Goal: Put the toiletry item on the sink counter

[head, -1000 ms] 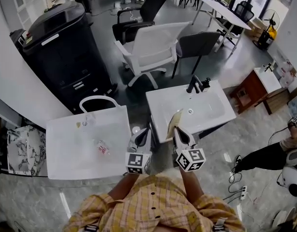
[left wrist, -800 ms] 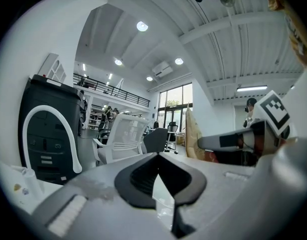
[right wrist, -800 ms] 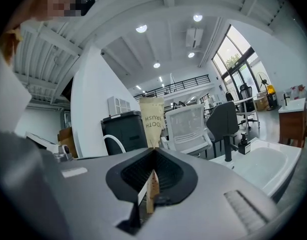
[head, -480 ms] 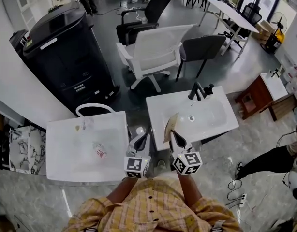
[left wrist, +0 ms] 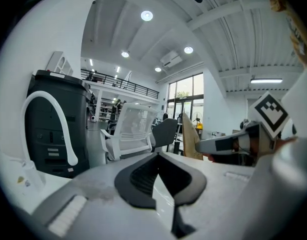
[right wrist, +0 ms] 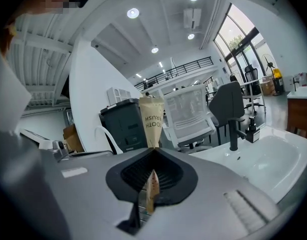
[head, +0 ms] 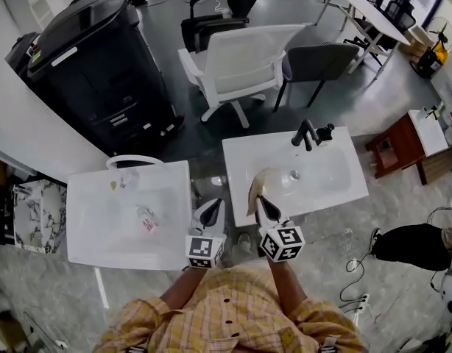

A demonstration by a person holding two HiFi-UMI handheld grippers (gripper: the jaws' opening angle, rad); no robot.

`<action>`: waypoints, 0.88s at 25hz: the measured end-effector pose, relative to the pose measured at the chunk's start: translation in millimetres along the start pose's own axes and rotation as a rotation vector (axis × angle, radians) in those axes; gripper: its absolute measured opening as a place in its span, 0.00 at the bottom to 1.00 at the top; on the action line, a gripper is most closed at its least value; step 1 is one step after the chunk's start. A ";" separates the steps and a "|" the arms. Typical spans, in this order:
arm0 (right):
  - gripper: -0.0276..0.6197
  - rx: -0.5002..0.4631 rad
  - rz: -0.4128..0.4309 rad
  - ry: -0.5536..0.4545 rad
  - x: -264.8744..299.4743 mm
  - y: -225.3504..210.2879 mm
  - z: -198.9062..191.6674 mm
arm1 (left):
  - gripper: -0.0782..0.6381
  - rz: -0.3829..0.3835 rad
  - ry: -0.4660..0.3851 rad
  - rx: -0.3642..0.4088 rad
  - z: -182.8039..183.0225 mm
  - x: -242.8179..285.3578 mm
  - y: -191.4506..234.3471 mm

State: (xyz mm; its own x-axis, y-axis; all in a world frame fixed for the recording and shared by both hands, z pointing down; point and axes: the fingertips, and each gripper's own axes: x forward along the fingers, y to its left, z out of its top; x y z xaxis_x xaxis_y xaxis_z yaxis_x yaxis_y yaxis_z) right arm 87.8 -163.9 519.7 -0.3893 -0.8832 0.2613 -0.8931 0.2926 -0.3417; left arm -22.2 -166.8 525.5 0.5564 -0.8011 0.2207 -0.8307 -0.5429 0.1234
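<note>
A tan paper toothbrush package (head: 255, 190) stands upright in my right gripper (head: 259, 201), which is shut on its lower end. It hangs over the front left rim of the white sink counter (head: 340, 194) with the black faucet (head: 308, 133). The right gripper view shows the package (right wrist: 151, 118) rising from the closed jaws of my right gripper (right wrist: 153, 150), with the basin (right wrist: 266, 159) to the right. My left gripper (head: 210, 212) sits beside it, over the gap between the two sinks. In its own view my left gripper (left wrist: 157, 155) is shut and holds nothing.
A second white sink counter (head: 90, 237) at the left has a white arched faucet (head: 132, 159) and a small bottle (head: 146, 221) in its basin. Behind stand a black bin (head: 93, 57), a white chair (head: 244, 65) and a grey chair (head: 318, 61). A person's leg (head: 417, 245) lies at right.
Both grippers have sunk a little and moved forward together, the right one still carrying the package. The package now stands closer to the sink's front left rim.
</note>
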 end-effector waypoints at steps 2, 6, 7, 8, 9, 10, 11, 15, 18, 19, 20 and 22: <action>0.05 0.005 0.004 0.019 7.8 -6.7 -4.6 | 0.11 0.013 0.001 -0.002 -2.3 5.6 3.6; 0.05 0.013 0.011 0.069 22.8 -16.9 -17.2 | 0.11 0.043 0.018 -0.015 -8.9 14.0 12.4; 0.05 0.016 0.012 0.081 26.9 -19.2 -19.7 | 0.11 0.050 0.024 -0.017 -9.8 16.4 14.3; 0.05 0.018 0.013 0.093 30.8 -21.5 -22.2 | 0.11 0.055 0.029 -0.020 -10.5 18.6 15.8; 0.05 0.021 0.014 0.105 34.4 -23.7 -25.2 | 0.11 0.060 0.035 -0.022 -11.5 20.3 16.8; 0.05 0.023 0.013 0.118 37.8 -26.0 -29.1 | 0.11 0.065 0.040 -0.024 -12.8 21.3 17.6; 0.05 0.024 0.010 0.132 41.4 -28.6 -33.6 | 0.11 0.069 0.045 -0.026 -14.8 22.2 18.4; 0.05 0.014 -0.007 0.182 58.4 -39.7 -50.9 | 0.11 0.075 0.074 -0.034 -27.7 26.5 20.8; 0.05 -0.003 -0.017 0.219 68.6 -43.8 -63.0 | 0.11 0.077 0.100 -0.040 -38.9 27.3 20.2; 0.05 0.001 -0.019 0.229 71.7 -45.0 -66.4 | 0.11 0.077 0.106 -0.042 -41.5 27.9 20.0; 0.05 0.007 -0.022 0.239 74.6 -46.8 -69.7 | 0.11 0.077 0.112 -0.045 -43.8 28.7 19.6; 0.05 0.016 -0.030 0.259 79.8 -51.2 -76.2 | 0.11 0.078 0.122 -0.052 -47.7 31.2 18.6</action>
State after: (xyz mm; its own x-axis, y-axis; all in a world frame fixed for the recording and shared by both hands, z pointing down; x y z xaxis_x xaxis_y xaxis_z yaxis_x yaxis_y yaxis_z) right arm 85.3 -221.4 626.9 -0.4093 -0.7673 0.4936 -0.9022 0.2599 -0.3441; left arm -21.3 -189.9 580.8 0.4863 -0.8017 0.3475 -0.8728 -0.4643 0.1503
